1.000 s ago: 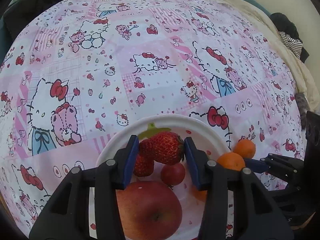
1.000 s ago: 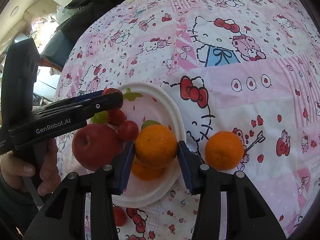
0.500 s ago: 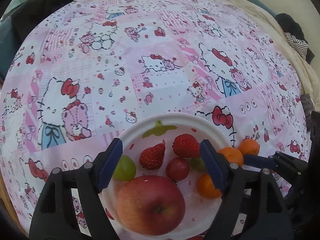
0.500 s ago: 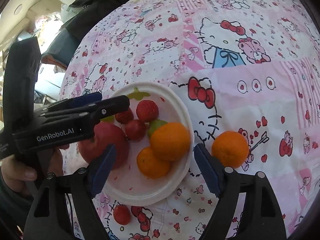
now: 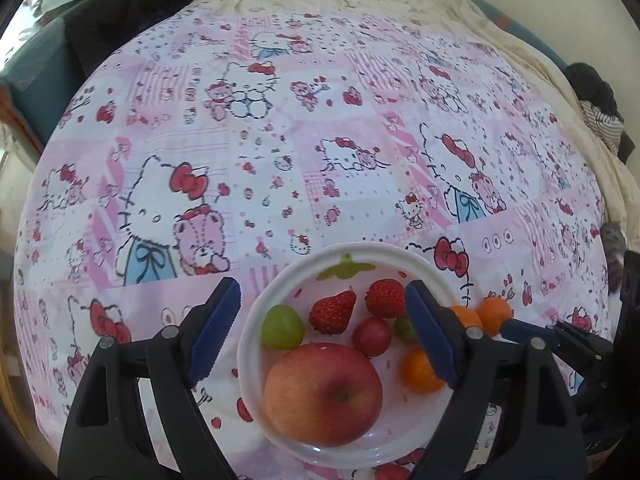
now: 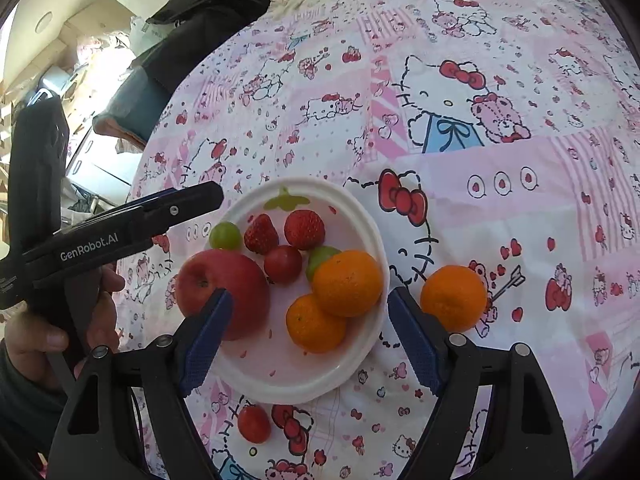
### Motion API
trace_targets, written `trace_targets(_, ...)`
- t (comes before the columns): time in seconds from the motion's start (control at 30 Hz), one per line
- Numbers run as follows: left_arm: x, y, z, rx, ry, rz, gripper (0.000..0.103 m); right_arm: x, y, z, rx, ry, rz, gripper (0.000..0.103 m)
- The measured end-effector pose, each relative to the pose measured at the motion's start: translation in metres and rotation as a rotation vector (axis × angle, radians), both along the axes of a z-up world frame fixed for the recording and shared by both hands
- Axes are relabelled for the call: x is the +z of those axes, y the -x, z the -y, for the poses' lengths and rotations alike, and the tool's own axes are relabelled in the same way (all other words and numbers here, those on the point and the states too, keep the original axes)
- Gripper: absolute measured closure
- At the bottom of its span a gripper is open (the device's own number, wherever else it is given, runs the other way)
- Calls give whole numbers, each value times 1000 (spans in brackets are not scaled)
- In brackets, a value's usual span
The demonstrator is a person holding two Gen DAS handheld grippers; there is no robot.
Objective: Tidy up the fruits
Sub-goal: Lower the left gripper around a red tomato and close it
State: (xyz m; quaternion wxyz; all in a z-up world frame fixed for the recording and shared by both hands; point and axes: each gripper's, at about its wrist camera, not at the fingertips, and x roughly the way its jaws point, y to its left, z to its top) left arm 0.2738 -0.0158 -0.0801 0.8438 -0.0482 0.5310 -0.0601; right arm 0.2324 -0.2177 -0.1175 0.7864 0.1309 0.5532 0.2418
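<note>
A strawberry [image 5: 385, 298] and an orange [image 6: 347, 282] have been released into the plate [image 6: 366, 216]; both tongs (left [image 5: 320, 334], right [image 6: 308, 338]) are spread wide, empty. Next, the stray orange [image 6: 453, 297] on the bed [image 6: 520, 208] beside the plate is to be fetched

A pink cartoon-cat quilt [image 5: 280, 152] lies beside dark clothing [image 6: 208, 12].

Soft, even daylight (perhaps from upper left), sharp centre, fisheye-bent dark edges.
</note>
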Motion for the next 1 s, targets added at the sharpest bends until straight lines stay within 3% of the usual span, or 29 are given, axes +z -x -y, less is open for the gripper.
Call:
trace_targets(0.43,34,48,-24,59,26,45,21,43,21,35,-98,-47,71,20)
trace_targets(0.7,21,94,-19,61,41,-26,21,55,34,68,-213,-76,67,20)
trace_targets(0.87,-1,126,9,-32,46,-98,21,56,44,88,-286,-80,45,20)
trace_targets(1.0,-31,146,50,-269,-4,-204,21,52,50,101,-321,-90,25,20)
